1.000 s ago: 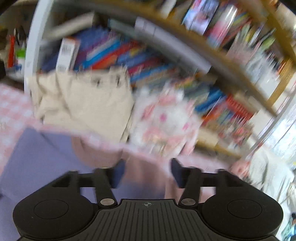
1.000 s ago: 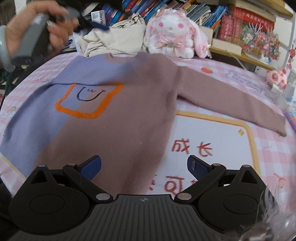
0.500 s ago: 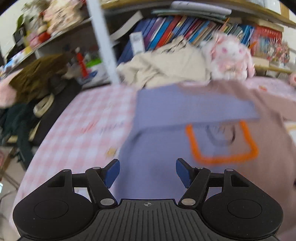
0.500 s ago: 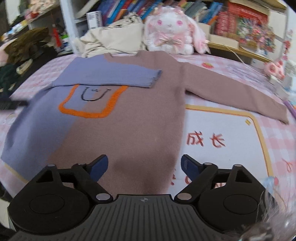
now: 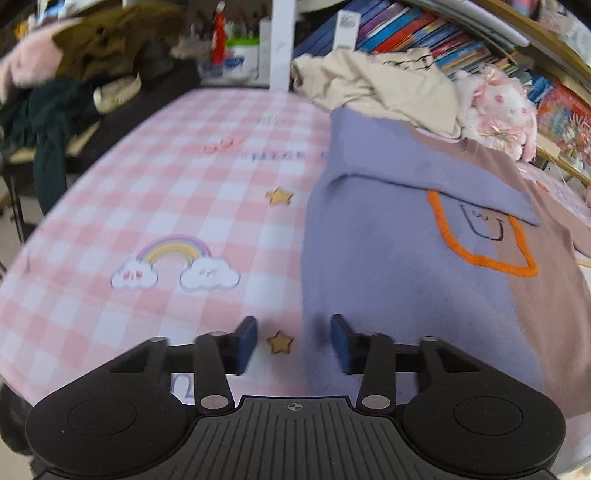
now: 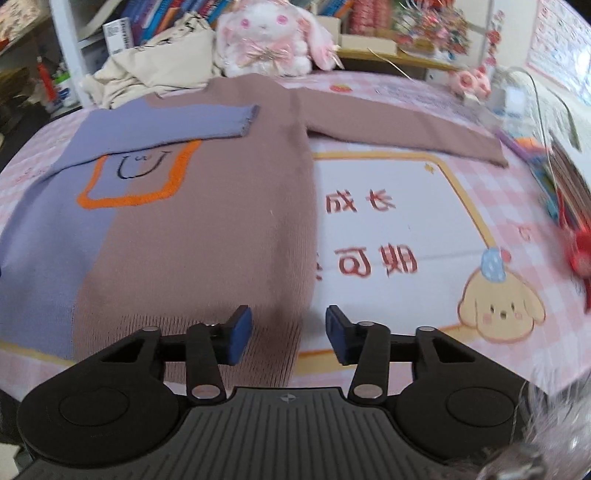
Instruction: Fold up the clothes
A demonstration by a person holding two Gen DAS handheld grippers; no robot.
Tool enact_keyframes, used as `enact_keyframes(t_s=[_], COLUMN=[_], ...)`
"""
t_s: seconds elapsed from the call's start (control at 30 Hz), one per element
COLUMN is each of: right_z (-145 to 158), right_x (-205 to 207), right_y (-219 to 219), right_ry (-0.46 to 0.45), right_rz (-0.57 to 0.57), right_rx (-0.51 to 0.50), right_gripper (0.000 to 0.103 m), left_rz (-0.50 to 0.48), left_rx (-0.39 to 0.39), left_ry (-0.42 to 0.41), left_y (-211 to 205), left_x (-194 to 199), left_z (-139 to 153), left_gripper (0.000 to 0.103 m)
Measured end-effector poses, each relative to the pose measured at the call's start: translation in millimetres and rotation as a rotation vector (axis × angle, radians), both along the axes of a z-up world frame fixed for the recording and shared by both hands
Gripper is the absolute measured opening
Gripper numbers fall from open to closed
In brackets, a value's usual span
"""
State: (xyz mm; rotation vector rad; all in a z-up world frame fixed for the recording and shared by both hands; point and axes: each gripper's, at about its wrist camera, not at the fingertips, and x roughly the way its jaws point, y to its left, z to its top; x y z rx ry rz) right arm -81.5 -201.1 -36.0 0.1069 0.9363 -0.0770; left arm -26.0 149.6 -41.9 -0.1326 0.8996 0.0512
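Note:
A sweater, purple on its left half and mauve on its right, lies flat on the pink checked tablecloth. It has an orange-outlined face patch. Its purple sleeve lies folded across the chest, while the mauve sleeve stretches out to the right. My left gripper hangs low over the sweater's lower left edge, jaws closing, with that edge between them and the pads apart from it. My right gripper is closing over the hem's right corner, pads not pressing.
A heap of cream clothing and a pink plush rabbit sit behind the collar, in front of bookshelves. Dark clothes hang off the left side. Books and red items crowd the table's right edge.
My left gripper swept from the shelf end of the table down to the sweater's lower left edge. My right gripper shifted right to the hem corner. Both jaws have narrowed.

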Motion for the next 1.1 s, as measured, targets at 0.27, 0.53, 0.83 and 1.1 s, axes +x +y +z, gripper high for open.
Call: enact_keyframes(t_s=[0.27,0.53,0.83,1.1], right_z=[1,2,1,14], right_x=[1,2,-3,-17], right_y=[8,38,46,44], right_ry=[0.007,0.008,0.001,-0.041], right_rz=[-0.027,0.065,0.077,0.016], right_rx=[0.079,0.033,0.018,0.035], right_gripper=[0.011,0.01,0.01,0.044], left_rz=[-0.014,0.006,0.012,-0.004], left_rx=[-0.123,-0.109,-0.096,-0.021], left_ry=[-0.015,-0.017,0.001,-0.045], left_y=[17,40,46,36], left_x=[-2,-3,-9,-26], left_z=[-1,2,-2,18], left_gripper=[0.004,0.004,0.004,0.034])
